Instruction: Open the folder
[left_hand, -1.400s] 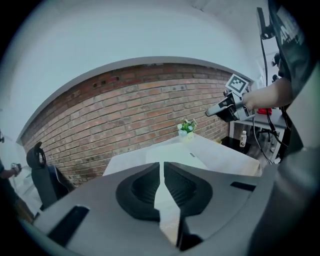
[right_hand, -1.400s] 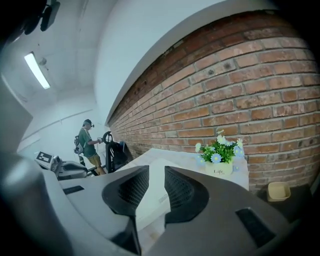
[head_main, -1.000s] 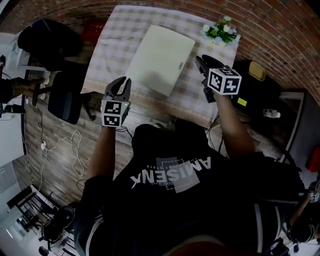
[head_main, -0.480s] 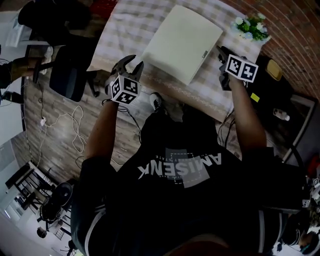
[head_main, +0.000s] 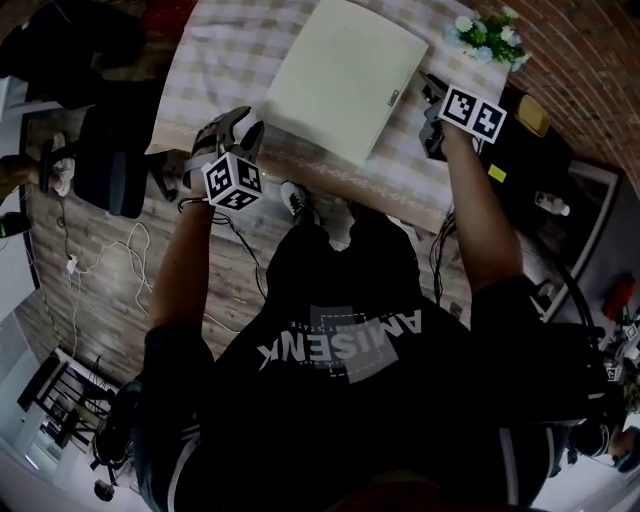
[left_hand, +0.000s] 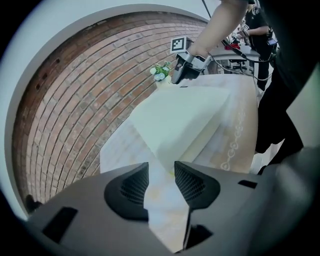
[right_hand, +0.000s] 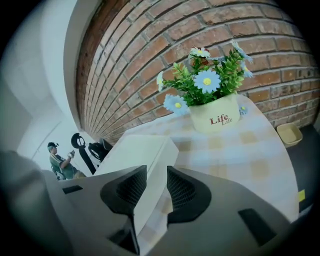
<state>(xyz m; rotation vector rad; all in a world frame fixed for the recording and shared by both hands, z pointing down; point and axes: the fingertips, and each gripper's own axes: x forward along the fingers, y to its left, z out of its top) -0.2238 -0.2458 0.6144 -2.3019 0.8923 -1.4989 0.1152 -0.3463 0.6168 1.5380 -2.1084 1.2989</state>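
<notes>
A: Black pads come nearest: the left gripper (left_hand: 161, 166) hangs over the near-left corner of the table (head_main: 215, 60) with its claw spread. It has just been opening, and nothing sits between the pads. Only the table top and the near corner of the folder (left_hand: 185, 115) show past the gap.

B: How does the folder lie?

A: It's closed and flat, askew across the middle of the table, with one corner aimed at the near edge. Further on, by the right edge, the right gripper (right_hand: 156, 169) is spread too. The folder's side runs in line with its gap, but the pads don't press on it.

B: So nothing is lifted yet. How would you go about it?

A: I'd say the cover has to be caught alone. Slide one pad under the top leaf only, at the free side, pinch lightly, then swing it up and over toward the spine. I can't tell which side is the spine; the small label (head_main: 395, 97) near the right edge may mark it.

B: And the other claw?

A: Pin the lower half at a corner so the folder doesn't skid. Keep the swing clear of the flower pot (right_hand: 215, 116) at the far right corner, before the brick wall (right_hand: 150, 60).
</notes>
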